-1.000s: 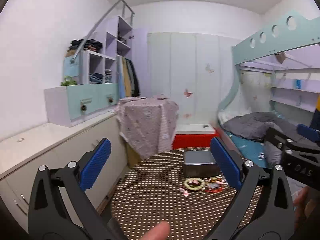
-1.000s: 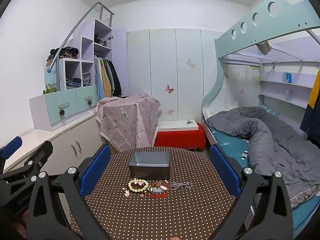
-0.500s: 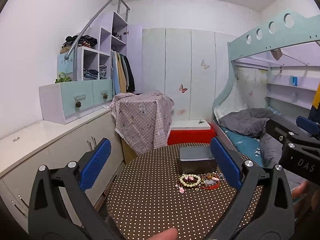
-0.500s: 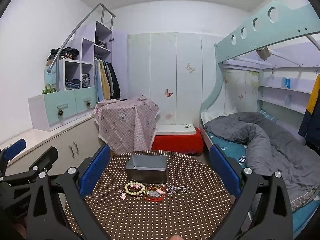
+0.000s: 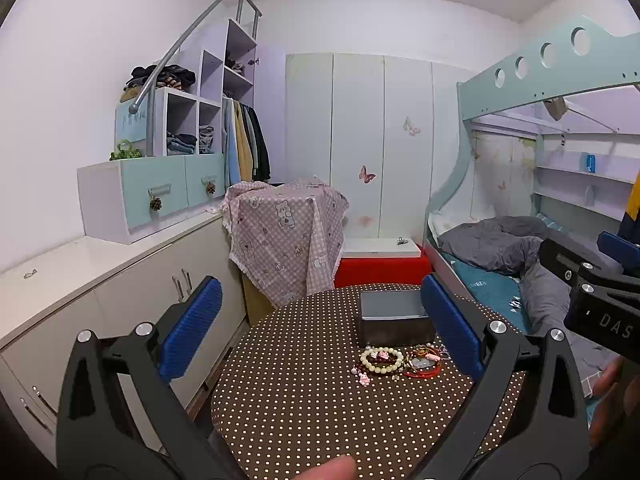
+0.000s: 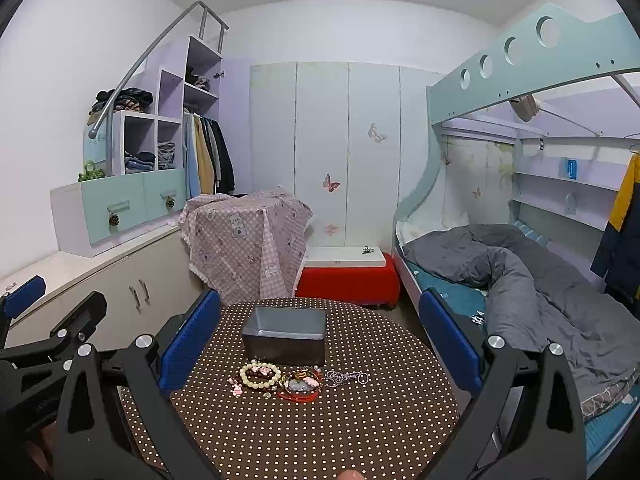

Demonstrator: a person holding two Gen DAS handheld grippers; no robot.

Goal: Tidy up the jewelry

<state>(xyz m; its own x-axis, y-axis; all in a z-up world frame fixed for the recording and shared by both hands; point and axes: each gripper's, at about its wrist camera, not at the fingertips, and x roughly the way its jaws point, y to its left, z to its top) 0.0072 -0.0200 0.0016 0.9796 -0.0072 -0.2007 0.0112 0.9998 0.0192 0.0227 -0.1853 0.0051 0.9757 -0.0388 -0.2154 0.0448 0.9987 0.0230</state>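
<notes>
A small pile of jewelry lies on a round brown polka-dot table (image 6: 304, 432): a cream bead bracelet (image 6: 259, 375), red cords (image 6: 301, 388) and a silver chain (image 6: 345, 378). A grey open box (image 6: 285, 335) stands just behind it. The bracelet (image 5: 381, 360) and box (image 5: 394, 318) also show in the left wrist view. My left gripper (image 5: 320, 332) is open and empty, held above the table's near left side. My right gripper (image 6: 320, 332) is open and empty, held above the near edge, short of the pile.
A cloth-covered stand (image 6: 246, 240) and a red bench (image 6: 348, 276) are behind the table. White cabinets (image 5: 120, 280) run along the left. A bunk bed with a grey duvet (image 6: 520, 272) is close on the right.
Both grippers have moved slightly; the left view swung right and the table now sits more central. The jaws stay open. The jewelry and box have not moved.
</notes>
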